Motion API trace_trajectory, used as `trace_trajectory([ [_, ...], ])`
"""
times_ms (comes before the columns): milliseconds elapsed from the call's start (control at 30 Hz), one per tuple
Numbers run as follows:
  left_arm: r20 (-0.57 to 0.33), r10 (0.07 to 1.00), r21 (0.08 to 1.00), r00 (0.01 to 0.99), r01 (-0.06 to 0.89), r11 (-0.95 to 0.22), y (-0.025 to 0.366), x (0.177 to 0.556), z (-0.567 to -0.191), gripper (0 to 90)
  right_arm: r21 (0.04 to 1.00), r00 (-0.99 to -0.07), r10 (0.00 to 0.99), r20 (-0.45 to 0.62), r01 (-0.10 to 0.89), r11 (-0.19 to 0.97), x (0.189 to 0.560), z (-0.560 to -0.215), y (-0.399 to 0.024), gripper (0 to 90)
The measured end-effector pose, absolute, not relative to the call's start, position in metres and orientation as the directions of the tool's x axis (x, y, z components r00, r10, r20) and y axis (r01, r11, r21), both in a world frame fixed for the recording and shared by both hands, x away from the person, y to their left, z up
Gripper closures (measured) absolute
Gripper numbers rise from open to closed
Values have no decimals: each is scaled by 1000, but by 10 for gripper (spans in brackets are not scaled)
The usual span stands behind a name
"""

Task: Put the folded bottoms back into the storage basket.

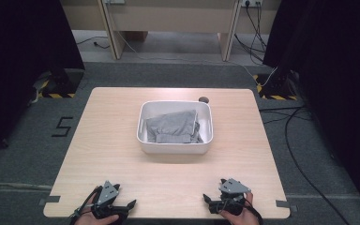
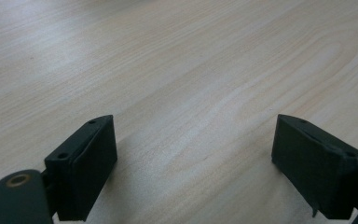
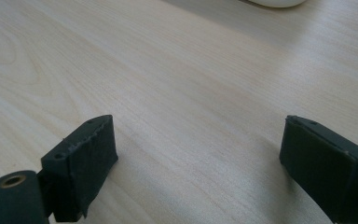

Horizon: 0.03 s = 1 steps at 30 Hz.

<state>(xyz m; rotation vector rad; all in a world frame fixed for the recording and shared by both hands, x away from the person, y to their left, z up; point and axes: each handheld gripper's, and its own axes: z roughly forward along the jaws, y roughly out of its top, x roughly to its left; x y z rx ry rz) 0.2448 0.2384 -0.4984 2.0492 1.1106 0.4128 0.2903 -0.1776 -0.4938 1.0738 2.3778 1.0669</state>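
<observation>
Grey cloth [image 1: 173,126] in white bin [image 1: 175,147]: soft, light, floppy | pinch its raised top fold | your left gripper [image 1: 122,208] and right gripper [image 1: 214,202]: both spread, empty.

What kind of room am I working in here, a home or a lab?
Most likely a lab or recording setup, not a home. A bare wooden table stands on grey carpet, stands with yellow-black hazard tape flank it by dark curtains, and loose cables run across the floor. A white bin of grey cloth sits centred.

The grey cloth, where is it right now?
In the high view the grey cloth lies inside the white bin at the table's centre, far from both grippers.
</observation>
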Motion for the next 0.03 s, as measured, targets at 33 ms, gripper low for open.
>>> trace_trajectory([
  [33,-69,818,745,571,575,-338,238,245,-498,133,743,-665,747,14,507,437,290,-494,-178,118],
])
